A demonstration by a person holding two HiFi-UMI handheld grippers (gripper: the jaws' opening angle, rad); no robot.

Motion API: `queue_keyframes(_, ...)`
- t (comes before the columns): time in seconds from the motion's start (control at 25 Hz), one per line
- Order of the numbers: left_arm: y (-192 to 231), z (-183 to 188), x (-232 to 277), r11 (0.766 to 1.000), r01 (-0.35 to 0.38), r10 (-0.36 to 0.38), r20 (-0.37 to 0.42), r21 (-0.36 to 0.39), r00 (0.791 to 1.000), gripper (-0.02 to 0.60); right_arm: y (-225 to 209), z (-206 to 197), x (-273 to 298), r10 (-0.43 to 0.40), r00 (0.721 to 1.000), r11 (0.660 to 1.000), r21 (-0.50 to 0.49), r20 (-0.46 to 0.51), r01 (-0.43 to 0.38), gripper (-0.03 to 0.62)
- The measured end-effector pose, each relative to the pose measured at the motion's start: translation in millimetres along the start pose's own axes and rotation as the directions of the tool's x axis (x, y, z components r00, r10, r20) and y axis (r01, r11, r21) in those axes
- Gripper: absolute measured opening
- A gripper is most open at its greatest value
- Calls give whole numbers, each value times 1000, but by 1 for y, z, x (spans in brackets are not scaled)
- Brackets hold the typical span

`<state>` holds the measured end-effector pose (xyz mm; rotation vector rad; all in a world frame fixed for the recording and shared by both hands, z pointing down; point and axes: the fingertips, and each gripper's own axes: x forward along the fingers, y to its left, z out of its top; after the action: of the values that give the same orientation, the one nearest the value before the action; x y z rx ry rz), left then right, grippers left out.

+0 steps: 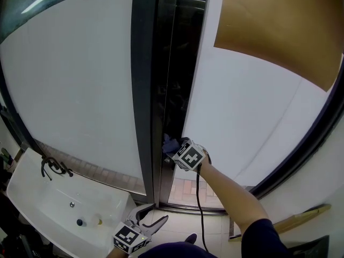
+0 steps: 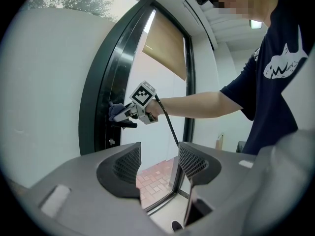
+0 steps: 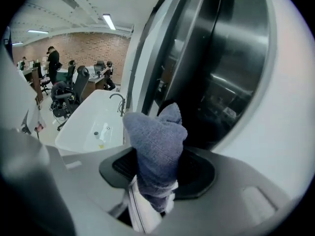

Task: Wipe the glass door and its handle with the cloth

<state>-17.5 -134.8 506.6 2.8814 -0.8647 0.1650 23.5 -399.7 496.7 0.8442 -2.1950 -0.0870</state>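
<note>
A blue-grey cloth point(image 1: 170, 143) sticks out of my right gripper point(image 1: 174, 147), which is shut on it and holds it against the dark door frame point(image 1: 144, 90) between the frosted glass panels point(image 1: 242, 117). In the right gripper view the cloth point(image 3: 155, 141) fills the gap between the jaws, with dark metal close behind it. The left gripper view shows the cloth point(image 2: 117, 110) just above the black door handle point(image 2: 129, 124). My left gripper point(image 1: 144, 221) hangs low near the floor, open and empty, with its jaws point(image 2: 157, 163) pointing at the door.
A white basin point(image 1: 32, 198) with a black tap point(image 1: 54, 168) stands low at the left. A brown blind point(image 1: 279, 26) covers the upper right glass. A black cable point(image 1: 198, 192) hangs from the right gripper. People sit at desks point(image 3: 59, 77) in the room's far end.
</note>
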Motion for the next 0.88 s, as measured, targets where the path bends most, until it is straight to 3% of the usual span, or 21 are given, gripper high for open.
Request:
queue_keyframes(0.2, 0, 1, 0, 1000, 7, -7, -1, 5, 1000, 236, -3, 10, -10, 2, 996, 999, 42, 85, -5, 272)
queue_keyframes(0.32, 2, 1, 0, 1000, 3, -3, -1, 4, 1000, 236, -1, 19, -16, 35, 990, 996, 76, 139, -46, 282)
queue_keyframes(0.48, 1, 1, 1, 1000, 6, -6, -1, 4, 1000, 236, 0, 16, -14, 72, 988, 991, 104, 134, -86, 325)
queue_keyframes(0.76, 4, -2, -1, 1000, -1, 1, -6, -3, 1000, 236, 2, 12, -12, 162, 963, 933, 283, 213, -220, 301)
queue_keyframes(0.88, 5, -1, 0, 1000, -1, 1, -5, -2, 1000, 236, 1, 17, -14, 198, 948, 905, 326, 248, -274, 335)
